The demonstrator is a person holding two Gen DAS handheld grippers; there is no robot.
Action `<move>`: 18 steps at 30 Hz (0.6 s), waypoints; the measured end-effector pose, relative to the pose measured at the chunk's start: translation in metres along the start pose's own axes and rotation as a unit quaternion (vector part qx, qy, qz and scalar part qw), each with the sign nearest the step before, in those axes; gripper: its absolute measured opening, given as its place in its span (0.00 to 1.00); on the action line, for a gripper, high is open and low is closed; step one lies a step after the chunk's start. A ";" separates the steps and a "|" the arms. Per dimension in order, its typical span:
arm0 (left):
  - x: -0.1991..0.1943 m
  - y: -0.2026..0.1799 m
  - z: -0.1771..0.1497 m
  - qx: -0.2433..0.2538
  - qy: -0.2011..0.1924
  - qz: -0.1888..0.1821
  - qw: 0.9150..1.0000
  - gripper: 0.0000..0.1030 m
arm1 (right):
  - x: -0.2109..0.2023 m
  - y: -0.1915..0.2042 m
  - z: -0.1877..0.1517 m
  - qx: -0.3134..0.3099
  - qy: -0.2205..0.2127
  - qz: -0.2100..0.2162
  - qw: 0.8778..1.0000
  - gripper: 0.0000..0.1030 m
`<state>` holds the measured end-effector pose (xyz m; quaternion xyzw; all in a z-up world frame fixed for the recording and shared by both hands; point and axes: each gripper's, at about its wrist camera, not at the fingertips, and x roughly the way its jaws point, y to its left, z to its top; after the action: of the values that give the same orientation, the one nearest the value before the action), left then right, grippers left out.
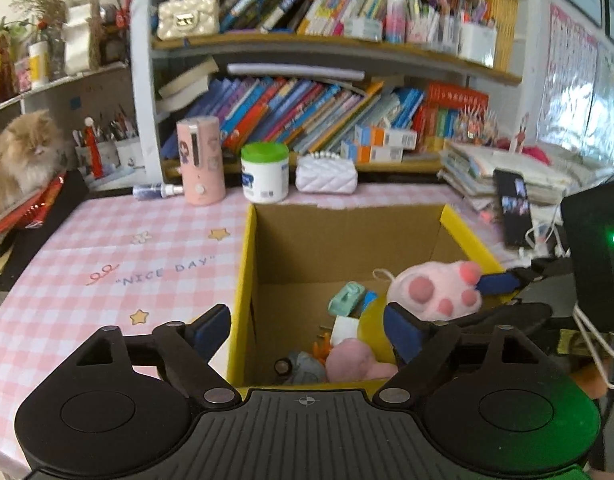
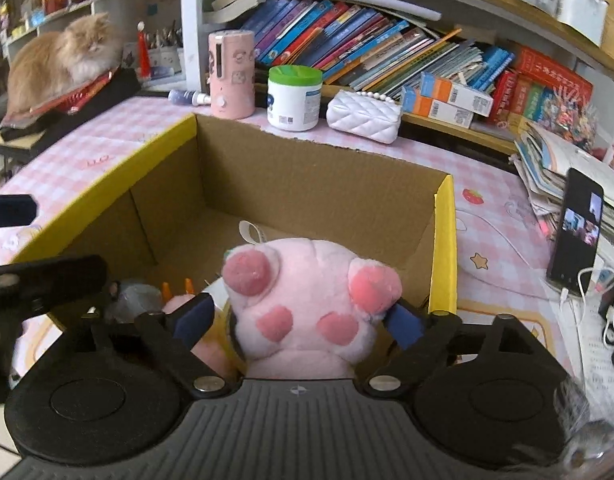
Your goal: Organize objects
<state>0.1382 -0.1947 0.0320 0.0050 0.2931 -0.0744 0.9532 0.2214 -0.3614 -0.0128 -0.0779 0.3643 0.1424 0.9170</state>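
An open cardboard box (image 1: pixel 347 240) with yellow edges stands on the pink checked table; it also shows in the right wrist view (image 2: pixel 307 176). My right gripper (image 2: pixel 299 320) is shut on a pink plush paw (image 2: pixel 307 296) and holds it over the box's near right part. The paw (image 1: pixel 439 292) and the right gripper (image 1: pixel 503 284) also show in the left wrist view. My left gripper (image 1: pixel 307 328) is open and empty over the box's near left wall. Inside lie a teal toy (image 1: pixel 347 298), a pink plush (image 1: pixel 355 360) and a grey item (image 1: pixel 303 366).
Behind the box stand a pink cylinder (image 1: pixel 201 160), a green-lidded white tub (image 1: pixel 265 172) and a white quilted purse (image 1: pixel 326 174). A phone (image 1: pixel 513 208) leans on stacked books at the right. A cat (image 1: pixel 19 156) sits at the left. Bookshelves fill the back.
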 end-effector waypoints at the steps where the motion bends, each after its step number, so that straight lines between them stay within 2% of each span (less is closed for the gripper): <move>1: -0.005 0.003 -0.001 -0.005 -0.005 0.000 1.000 0.86 | -0.003 0.001 -0.001 0.005 -0.002 -0.001 1.000 0.91; 9: -0.037 0.037 -0.017 -0.059 -0.020 0.021 0.998 0.94 | -0.040 0.020 -0.011 0.039 -0.040 -0.032 0.998 0.97; 18: -0.066 0.080 -0.041 -0.066 -0.024 0.063 0.996 0.96 | -0.092 0.058 -0.028 0.112 -0.085 -0.092 0.986 0.98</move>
<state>0.0728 -0.1044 0.0320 -0.0412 0.2738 0.0049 0.9609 0.1211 -0.3326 0.0280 0.0047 0.2904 0.0220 0.9567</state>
